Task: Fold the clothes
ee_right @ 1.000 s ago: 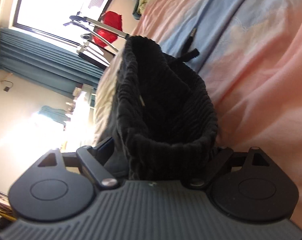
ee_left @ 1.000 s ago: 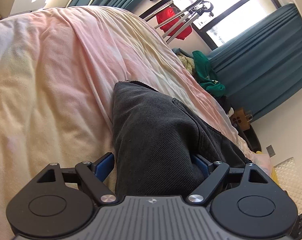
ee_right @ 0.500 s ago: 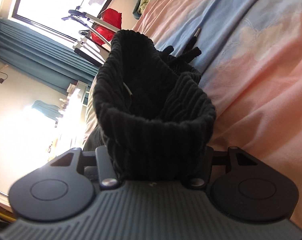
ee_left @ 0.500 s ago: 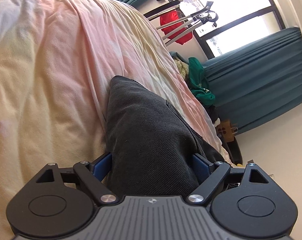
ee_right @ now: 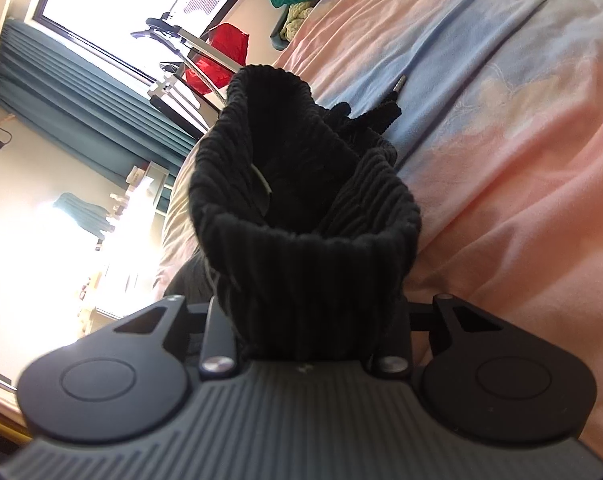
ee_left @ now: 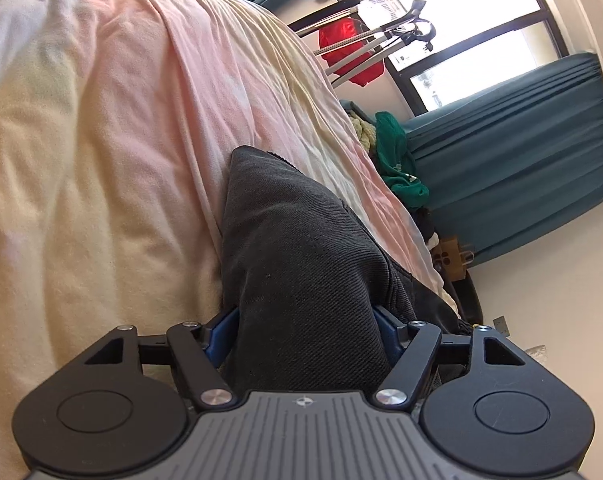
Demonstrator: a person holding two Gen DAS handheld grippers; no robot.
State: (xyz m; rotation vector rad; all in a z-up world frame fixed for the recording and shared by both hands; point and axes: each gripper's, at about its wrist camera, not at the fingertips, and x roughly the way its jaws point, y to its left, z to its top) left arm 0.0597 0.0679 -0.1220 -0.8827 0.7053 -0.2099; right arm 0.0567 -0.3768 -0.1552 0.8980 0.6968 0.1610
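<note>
Gripping: left gripper point(ee_left: 305, 320) is clenched on a thick bunch of the dark garment point(ee_left: 301, 248); blue pads press the cloth from both sides.
Right side: right gripper point(ee_right: 309, 320) is clamped on the ribbed waistband point(ee_right: 301, 248), which stands open like a pouch ahead of the jaws.
Garment position: held at two spots above the bedsheet point(ee_left: 101, 140); its far end trails down onto the sheet, drawstring point(ee_right: 387, 110) lying on the blue patch.
Stage, as judged: mid-carry, cloth lifted for laying out or turning over; which fold this is cannot be told.
Doing it well: keep both grips level and apart so the cloth hangs taut, lower it flat with edges aligned, and avoid dragging the bedsheet into wrinkles.
Risk: the bulky bite may slip.
</note>
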